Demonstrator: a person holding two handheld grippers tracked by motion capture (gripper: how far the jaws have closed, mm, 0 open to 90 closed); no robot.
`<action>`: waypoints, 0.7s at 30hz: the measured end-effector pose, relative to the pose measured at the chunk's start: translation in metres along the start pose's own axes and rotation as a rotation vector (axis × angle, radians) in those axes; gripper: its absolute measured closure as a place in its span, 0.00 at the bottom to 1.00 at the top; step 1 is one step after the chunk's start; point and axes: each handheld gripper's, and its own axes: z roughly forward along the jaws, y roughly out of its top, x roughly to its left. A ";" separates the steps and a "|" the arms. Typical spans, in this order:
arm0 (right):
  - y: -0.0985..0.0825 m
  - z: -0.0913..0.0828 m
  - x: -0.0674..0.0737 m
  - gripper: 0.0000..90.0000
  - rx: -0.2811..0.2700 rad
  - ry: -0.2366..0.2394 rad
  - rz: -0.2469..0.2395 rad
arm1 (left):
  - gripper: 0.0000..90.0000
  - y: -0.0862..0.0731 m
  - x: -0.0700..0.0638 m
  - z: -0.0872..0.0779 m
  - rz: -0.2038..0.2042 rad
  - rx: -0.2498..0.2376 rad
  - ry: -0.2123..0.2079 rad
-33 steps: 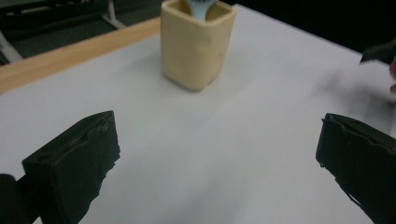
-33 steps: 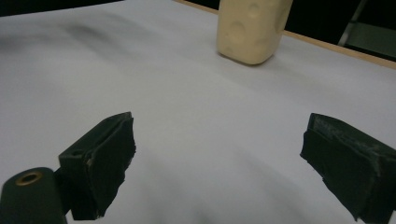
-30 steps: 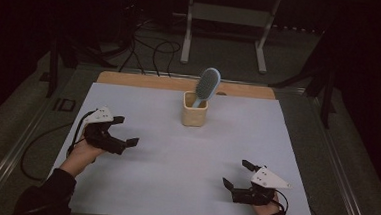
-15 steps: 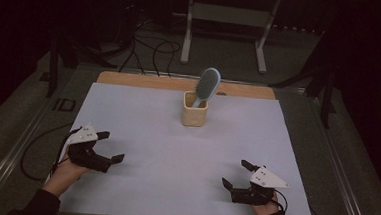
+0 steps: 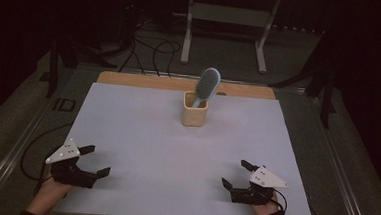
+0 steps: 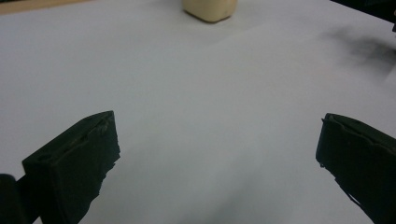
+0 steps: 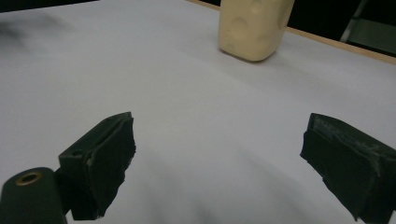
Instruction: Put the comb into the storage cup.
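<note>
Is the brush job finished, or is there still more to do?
It looks finished: the blue hairbrush stands handle-down in the cream cup. Nothing is in hand. The left gripper and right gripper sit open near the table's front edge, apart from the cup.

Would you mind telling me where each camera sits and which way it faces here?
High view: above the person's side, facing forward and down on the white table; left gripper and right gripper show.
Left gripper view: low on that gripper, between open jaws toward the cream cup.
Right gripper view: likewise low, between open jaws.
All three views share the cup.
</note>
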 end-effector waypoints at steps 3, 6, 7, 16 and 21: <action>0.000 0.000 0.000 0.10 -0.001 0.000 -0.003 | 0.00 -0.007 0.000 -0.003 -0.007 -0.001 0.016; 0.000 0.000 0.000 0.10 0.000 0.000 -0.002 | 0.00 -0.016 -0.004 -0.008 -0.014 0.007 0.030; 0.000 0.000 0.001 0.10 0.001 0.000 -0.002 | 0.00 -0.018 -0.004 -0.008 -0.016 0.006 0.034; 0.000 0.000 0.000 0.10 -0.001 -0.001 -0.002 | 0.00 -0.033 -0.012 -0.009 -0.018 0.020 0.079; 0.000 0.001 0.000 0.10 0.001 0.001 -0.005 | 0.00 -0.036 -0.014 -0.010 -0.009 0.012 0.087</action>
